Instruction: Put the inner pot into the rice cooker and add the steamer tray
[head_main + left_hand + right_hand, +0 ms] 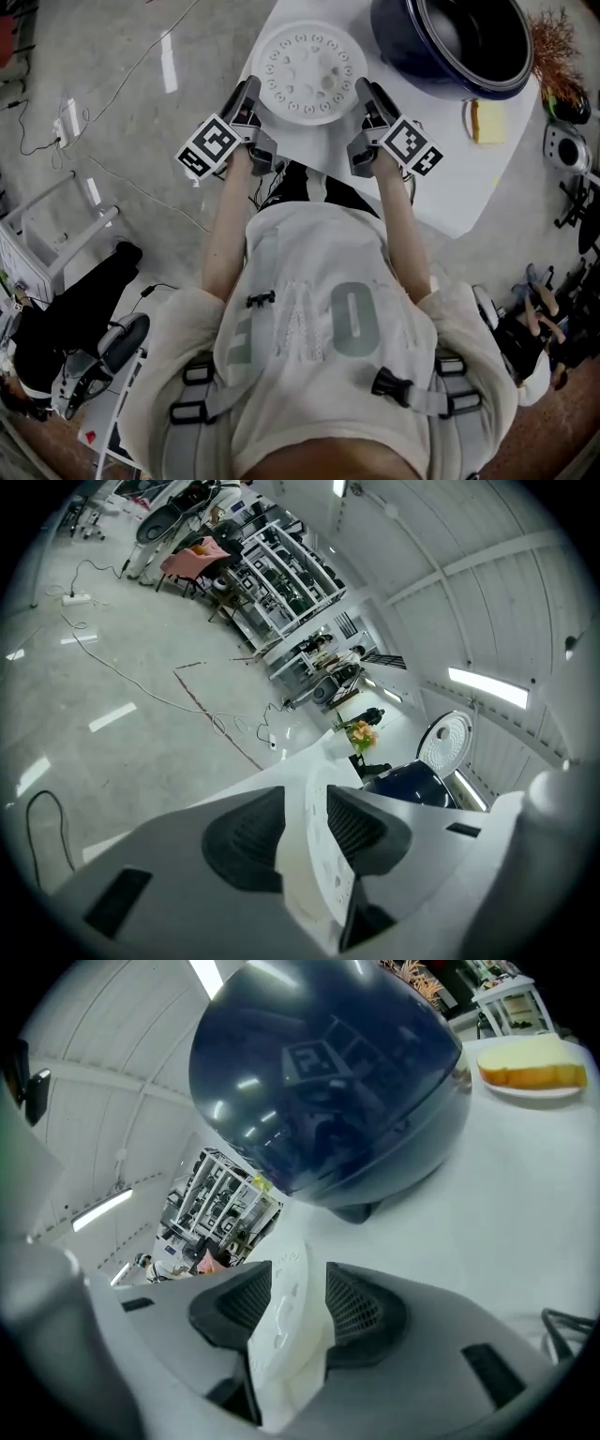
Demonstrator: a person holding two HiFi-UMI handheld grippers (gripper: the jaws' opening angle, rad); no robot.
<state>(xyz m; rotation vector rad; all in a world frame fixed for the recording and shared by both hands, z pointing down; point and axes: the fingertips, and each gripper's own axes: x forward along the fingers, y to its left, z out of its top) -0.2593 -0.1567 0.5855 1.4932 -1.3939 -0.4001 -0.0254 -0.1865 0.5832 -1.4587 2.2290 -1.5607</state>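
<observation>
The white perforated steamer tray lies flat on the white table, just in front of the person. My left gripper takes the tray's left rim and my right gripper its right rim. In the left gripper view the tray's edge fills the gap between the pads of the left gripper. The right gripper holds the edge the same way. The dark blue rice cooker stands open behind the tray to the right, its lid raised and its inside dark.
A small plate with a yellow slab sits right of the cooker, near the table's right edge. Dried flowers stand at the back right corner. Cables run over the floor to the left, beside a white frame.
</observation>
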